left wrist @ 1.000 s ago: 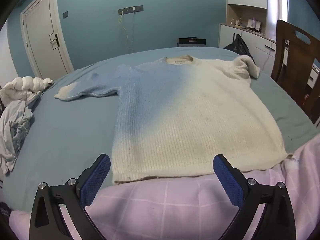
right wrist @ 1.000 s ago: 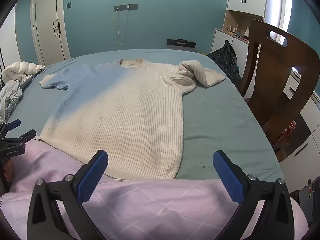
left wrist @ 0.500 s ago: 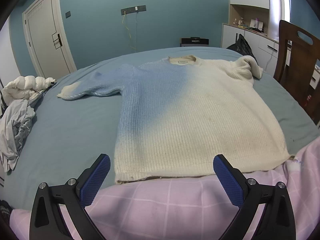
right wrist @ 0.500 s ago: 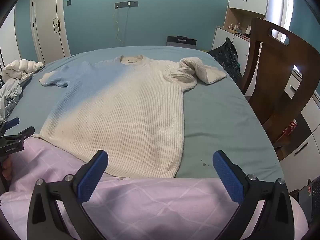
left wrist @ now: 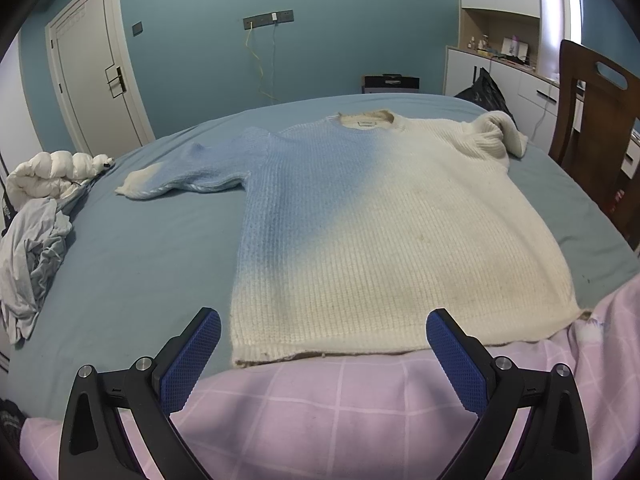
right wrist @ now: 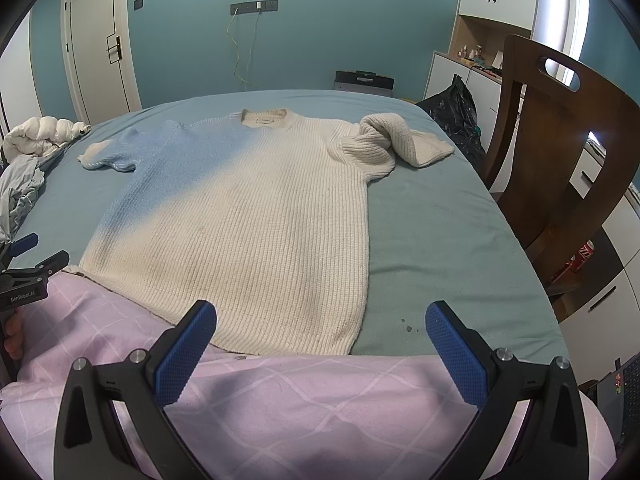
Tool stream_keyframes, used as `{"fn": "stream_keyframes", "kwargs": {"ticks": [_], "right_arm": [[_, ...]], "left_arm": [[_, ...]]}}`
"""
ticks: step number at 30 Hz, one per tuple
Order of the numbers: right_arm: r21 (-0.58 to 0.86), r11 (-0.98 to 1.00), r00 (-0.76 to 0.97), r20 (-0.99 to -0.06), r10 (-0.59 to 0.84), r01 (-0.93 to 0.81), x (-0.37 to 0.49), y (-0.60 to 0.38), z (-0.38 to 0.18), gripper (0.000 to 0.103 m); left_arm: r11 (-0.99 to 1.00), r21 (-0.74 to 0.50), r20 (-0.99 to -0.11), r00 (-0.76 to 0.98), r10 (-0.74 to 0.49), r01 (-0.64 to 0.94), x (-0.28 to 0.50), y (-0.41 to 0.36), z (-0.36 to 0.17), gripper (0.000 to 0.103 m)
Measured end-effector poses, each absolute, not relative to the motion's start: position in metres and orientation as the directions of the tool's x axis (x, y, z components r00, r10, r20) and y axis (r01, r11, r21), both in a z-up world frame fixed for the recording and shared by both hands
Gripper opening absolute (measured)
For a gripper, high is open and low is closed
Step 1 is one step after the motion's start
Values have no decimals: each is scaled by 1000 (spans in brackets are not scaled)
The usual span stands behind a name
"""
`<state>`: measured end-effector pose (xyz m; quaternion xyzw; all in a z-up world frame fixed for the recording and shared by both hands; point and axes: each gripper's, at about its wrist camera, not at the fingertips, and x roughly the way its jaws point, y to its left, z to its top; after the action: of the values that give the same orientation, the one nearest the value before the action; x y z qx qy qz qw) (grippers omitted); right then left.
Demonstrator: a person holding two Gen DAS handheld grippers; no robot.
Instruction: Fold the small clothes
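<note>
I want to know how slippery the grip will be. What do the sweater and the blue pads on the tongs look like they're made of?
Sweater: a thick, soft ribbed knit, likely wool or acrylic, going by the raised vertical ribs and matte fuzzy surface. Pads: probably rubber or textured plastic, judging by the fine diamond grid and dull blue finish.

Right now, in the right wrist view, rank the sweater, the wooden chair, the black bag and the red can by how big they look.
1. sweater
2. wooden chair, though it stands close to the camera and is partly cut off
3. black bag
4. red can
</note>
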<state>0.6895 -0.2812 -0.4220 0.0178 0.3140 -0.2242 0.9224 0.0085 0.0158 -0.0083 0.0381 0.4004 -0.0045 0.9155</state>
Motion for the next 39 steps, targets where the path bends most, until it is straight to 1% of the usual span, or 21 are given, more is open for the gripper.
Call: {"fn": "stream_keyframes", "kwargs": {"ticks": [39], "right_arm": [[-110, 899, 698, -592, -402, 425, 691, -282, -421, 102]], "left_arm": [[997, 68, -734, 678, 23, 40, 8, 19, -12, 103]]}}
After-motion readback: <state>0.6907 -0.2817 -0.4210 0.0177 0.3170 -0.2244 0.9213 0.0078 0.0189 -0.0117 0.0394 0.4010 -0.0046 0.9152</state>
